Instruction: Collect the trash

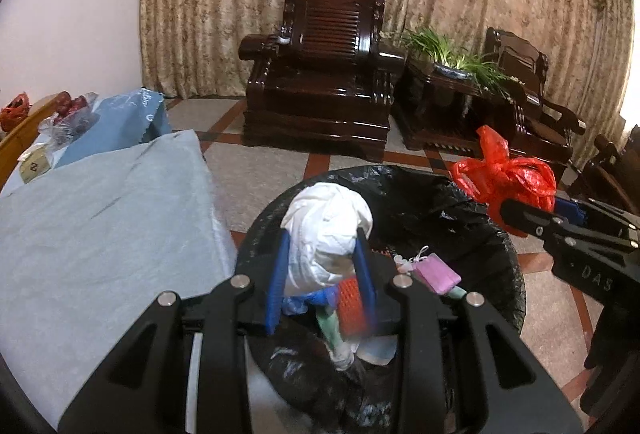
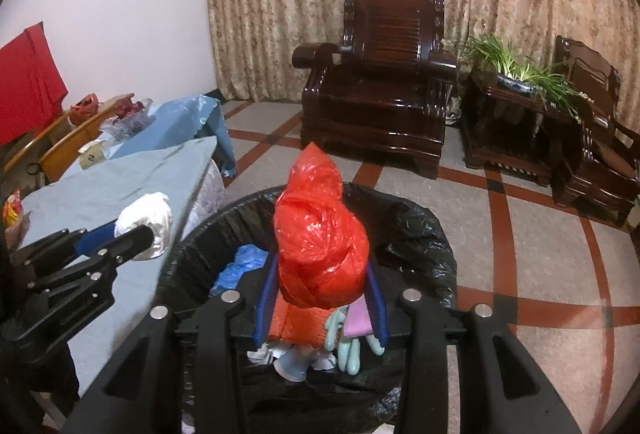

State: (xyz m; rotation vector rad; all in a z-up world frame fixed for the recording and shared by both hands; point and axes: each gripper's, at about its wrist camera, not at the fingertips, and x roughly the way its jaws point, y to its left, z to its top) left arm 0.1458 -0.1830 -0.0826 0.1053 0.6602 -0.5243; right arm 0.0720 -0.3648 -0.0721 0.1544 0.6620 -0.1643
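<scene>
My left gripper (image 1: pixel 322 258) is shut on a crumpled white plastic bag (image 1: pixel 328 226) and holds it over the bin with a black liner (image 1: pixel 472 193). My right gripper (image 2: pixel 322 286) is shut on a knotted red plastic bag (image 2: pixel 316 234) and holds it over the same bin (image 2: pixel 416 234). The red bag (image 1: pixel 504 177) and right gripper also show at the right of the left wrist view; the white bag (image 2: pixel 148 222) shows at the left of the right wrist view. In the bin lie a pink item (image 1: pixel 438 276), an orange mesh piece (image 1: pixel 352 298) and blue plastic (image 2: pixel 240 266).
A table under pale blue cloth (image 1: pixel 100 218) stands left of the bin, with bagged items at its far end (image 1: pixel 68 113). Dark wooden armchairs (image 1: pixel 324 73), a side table with a potted plant (image 1: pixel 452 61) and curtains stand behind. The floor is tiled.
</scene>
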